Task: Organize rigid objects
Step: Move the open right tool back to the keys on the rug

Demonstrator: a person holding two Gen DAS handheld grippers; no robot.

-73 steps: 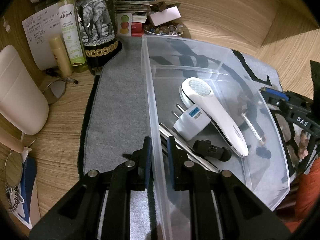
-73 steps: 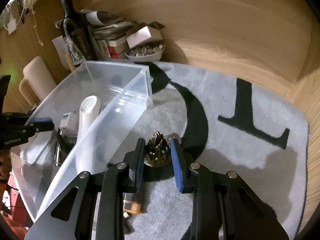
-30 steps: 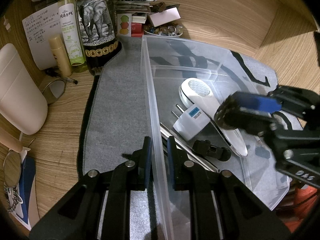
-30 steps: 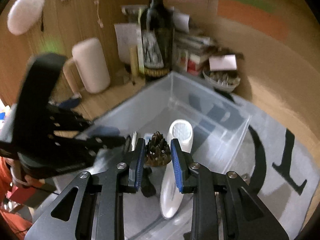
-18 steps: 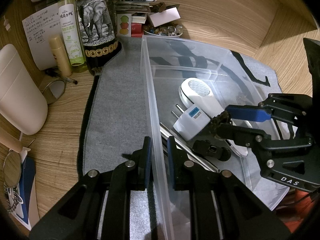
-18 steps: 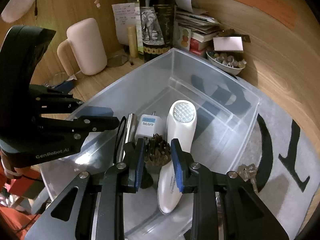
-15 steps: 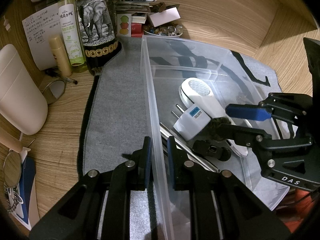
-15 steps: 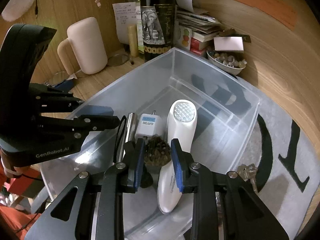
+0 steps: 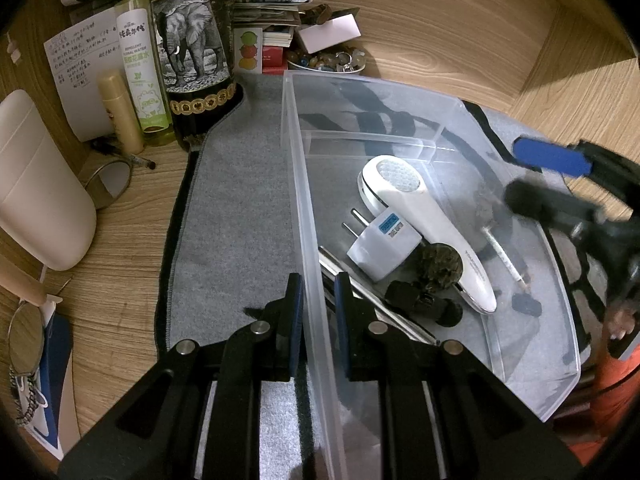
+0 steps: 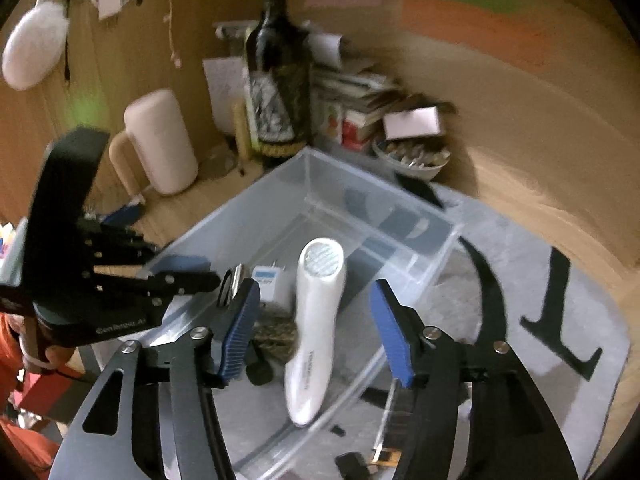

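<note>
Blue-padded right tool (image 10: 316, 328) wide apart, empty; left tool (image 9: 314, 314) clamps bin wall (image 9: 308, 240).

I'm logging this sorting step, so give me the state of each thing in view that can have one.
left gripper: shut on the bin wall.
right gripper: open, empty, above the bin.
clear bin: open-topped, holding several items.
pinecone-like piece: lying in the bin, ungripped.
white handheld device: lying flat in the bin.
white plug adapter: lying in the bin, unplugged.
wine bottle: upright.
</note>
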